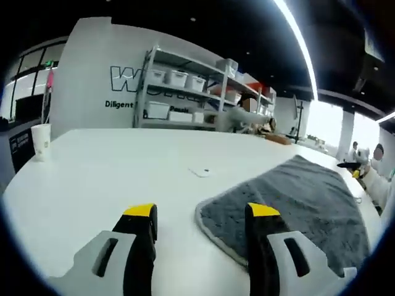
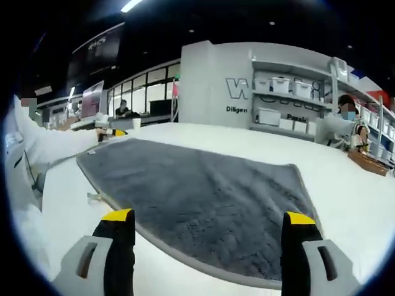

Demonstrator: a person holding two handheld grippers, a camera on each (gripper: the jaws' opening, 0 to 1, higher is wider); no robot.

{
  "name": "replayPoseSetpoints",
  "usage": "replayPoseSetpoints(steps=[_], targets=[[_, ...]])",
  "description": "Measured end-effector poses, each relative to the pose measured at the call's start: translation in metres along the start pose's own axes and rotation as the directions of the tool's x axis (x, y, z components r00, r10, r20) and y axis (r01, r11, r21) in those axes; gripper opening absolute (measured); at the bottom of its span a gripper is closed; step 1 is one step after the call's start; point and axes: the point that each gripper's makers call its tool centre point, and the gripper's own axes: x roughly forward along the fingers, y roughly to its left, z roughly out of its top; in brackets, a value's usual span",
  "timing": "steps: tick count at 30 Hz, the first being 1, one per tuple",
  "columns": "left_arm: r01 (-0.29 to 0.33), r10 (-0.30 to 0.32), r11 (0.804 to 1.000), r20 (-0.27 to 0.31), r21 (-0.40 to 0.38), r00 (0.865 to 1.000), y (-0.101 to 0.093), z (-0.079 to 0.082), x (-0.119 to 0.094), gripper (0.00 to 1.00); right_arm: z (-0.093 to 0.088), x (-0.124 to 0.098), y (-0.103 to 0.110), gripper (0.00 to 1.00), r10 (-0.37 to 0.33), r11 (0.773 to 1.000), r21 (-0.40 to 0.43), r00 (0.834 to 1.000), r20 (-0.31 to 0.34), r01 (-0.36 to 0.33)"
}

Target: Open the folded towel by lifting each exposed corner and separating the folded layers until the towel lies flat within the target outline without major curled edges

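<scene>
A grey towel (image 1: 296,197) lies spread on the white table (image 1: 111,179), with a pale stitched edge. In the left gripper view its rounded near corner lies between the jaws of my left gripper (image 1: 201,213), which is open and holds nothing. The right gripper view has the towel (image 2: 203,194) stretching away flat, its near edge running between the jaws of my right gripper (image 2: 210,219), open and holding nothing. At the towel's far left edge the other gripper (image 2: 111,132) shows its yellow tips, held by a white sleeve (image 2: 49,145).
A paper cup (image 1: 41,140) stands at the table's far left edge. A small white object (image 1: 200,172) lies on the table beyond the towel. Shelving with white bins (image 1: 185,92) stands behind, and a person (image 2: 342,126) is by the shelves.
</scene>
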Motion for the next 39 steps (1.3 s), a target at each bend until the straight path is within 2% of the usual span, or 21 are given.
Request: replayPoseSetpoints(steps=[2, 4, 5, 6, 8, 10, 13, 15, 23, 34, 39], targets=[[0.003, -0.002, 0.999, -0.022, 0.032, 1.0, 0.0, -0.003, 0.006, 0.44, 0.0, 0.002, 0.001, 0.99, 0.003, 1.0, 0.001, 1.0, 0.0, -0.003], [0.03, -0.022, 0.996, -0.094, 0.084, 0.995, -0.004, -0.013, 0.011, 0.31, 0.0, 0.003, 0.002, 0.99, 0.008, 1.0, 0.001, 1.0, -0.003, -0.008], [0.042, -0.033, 0.994, -0.1, 0.097, 0.994, -0.006, -0.014, 0.012, 0.27, 0.001, 0.003, 0.003, 0.99, 0.011, 1.0, 0.001, 1.0, -0.005, -0.011], [0.05, -0.04, 0.993, -0.097, 0.106, 0.994, -0.009, -0.014, 0.014, 0.25, 0.001, 0.003, 0.003, 0.99, 0.014, 1.0, 0.0, 1.0, -0.007, -0.014], [0.022, -0.011, 0.994, -0.099, 0.109, 0.995, -0.003, -0.014, 0.018, 0.25, 0.002, 0.001, 0.003, 0.99, 0.014, 1.0, -0.004, 1.0, -0.01, -0.014], [0.008, 0.007, 0.992, -0.114, 0.13, 0.994, 0.0, -0.016, 0.019, 0.19, 0.003, 0.0, 0.003, 0.99, 0.01, 1.0, -0.007, 1.0, -0.01, -0.01], [0.021, -0.002, 0.989, -0.13, 0.146, 0.991, 0.0, -0.019, 0.022, 0.12, 0.005, -0.002, 0.001, 0.98, 0.004, 1.0, -0.008, 1.0, -0.008, -0.004], [-0.005, 0.038, 0.981, -0.165, 0.194, 0.986, 0.006, -0.023, 0.021, 0.09, 0.005, -0.003, 0.001, 0.98, 0.003, 1.0, -0.007, 1.0, -0.007, -0.003], [-0.027, 0.073, 0.967, -0.173, 0.252, 0.982, 0.01, -0.02, 0.025, 0.06, 0.002, -0.005, 0.0, 0.98, -0.004, 1.0, 0.003, 1.0, -0.014, 0.004], [-0.085, 0.129, 0.967, -0.174, 0.241, 0.976, 0.021, -0.017, 0.024, 0.07, 0.002, -0.009, -0.003, 0.97, -0.013, 1.0, 0.005, 1.0, -0.014, 0.013], [-0.108, 0.142, 0.965, -0.128, 0.238, 0.982, 0.013, 0.001, 0.01, 0.16, 0.006, -0.016, -0.004, 0.97, -0.019, 1.0, 0.0, 1.0, -0.002, 0.019]])
